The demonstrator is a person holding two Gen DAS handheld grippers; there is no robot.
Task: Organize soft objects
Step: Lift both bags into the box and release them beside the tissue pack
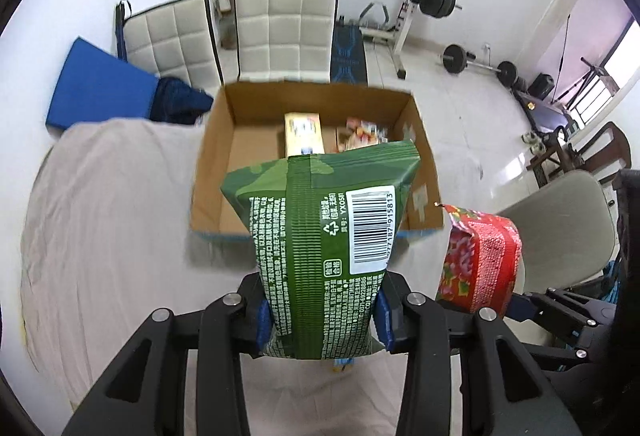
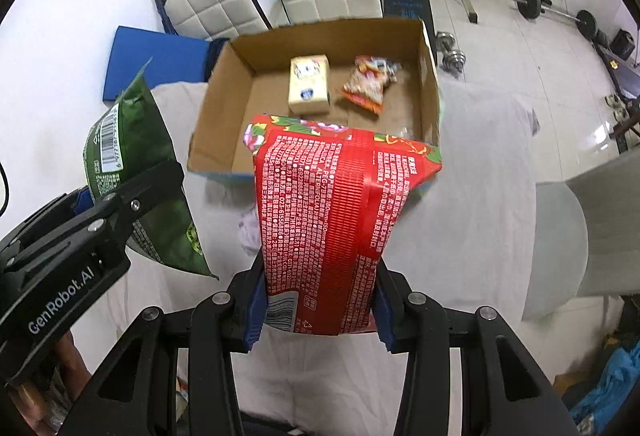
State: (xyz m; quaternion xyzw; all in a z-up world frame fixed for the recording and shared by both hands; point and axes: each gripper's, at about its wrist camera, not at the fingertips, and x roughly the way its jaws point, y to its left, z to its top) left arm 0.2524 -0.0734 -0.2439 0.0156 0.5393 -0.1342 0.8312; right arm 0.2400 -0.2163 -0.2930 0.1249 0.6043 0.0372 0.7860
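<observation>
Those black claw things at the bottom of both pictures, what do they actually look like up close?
Each is a matte black linkage of angular bars with triangular cut-outs, joined by round silver pins. The left gripper and right gripper both end in blue finger pads. Seen from the right wrist view, the left gripper's side carries white "GenRobot.AI" lettering. No sleeves show.

The green plastic snack bag [image 1: 320, 248] carries a white barcode label [image 1: 370, 230] on its back; the digits beside the bars read partly as "977187 915813", and "YX0507" or similar stands next to a recycling-triangle sign. Its dense white Chinese print is too small to read. The black left gripper body [image 2: 60, 300], seen from the right wrist view, bears "GenRobot.AI" in white letters. The red flowered plastic bag [image 2: 332, 220] shows fine white print and a barcode, not legible.
</observation>
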